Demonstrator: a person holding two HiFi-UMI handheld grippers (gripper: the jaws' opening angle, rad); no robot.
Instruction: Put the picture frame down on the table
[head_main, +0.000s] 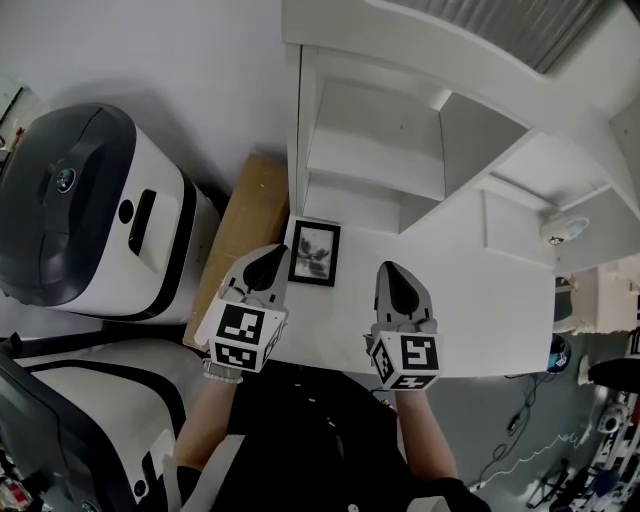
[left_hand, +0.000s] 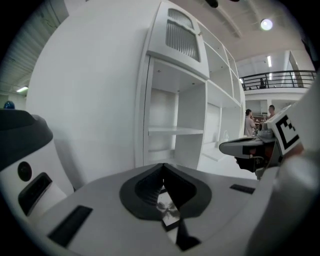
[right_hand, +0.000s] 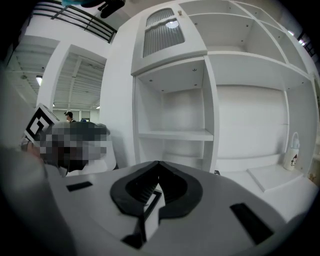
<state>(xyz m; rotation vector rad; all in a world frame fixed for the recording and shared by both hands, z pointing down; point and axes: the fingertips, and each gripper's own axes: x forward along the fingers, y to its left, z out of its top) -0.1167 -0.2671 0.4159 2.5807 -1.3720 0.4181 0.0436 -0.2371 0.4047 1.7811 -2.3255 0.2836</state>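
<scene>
The picture frame (head_main: 314, 254) is small and rectangular, with a thin black border round a greyish print. It lies, apparently flat, on the smooth white surface (head_main: 480, 310) in front of a white shelf unit (head_main: 400, 150), near the surface's left edge.

The left hand-held gripper (head_main: 268, 262) has its pale shells and dark ribbed pads pressed together on nothing. Its tip sits just at the frame's left border – touching or not, I cannot tell. The right hand-held gripper (head_main: 398, 275) is likewise closed and empty, standing apart to the frame's right.
</scene>
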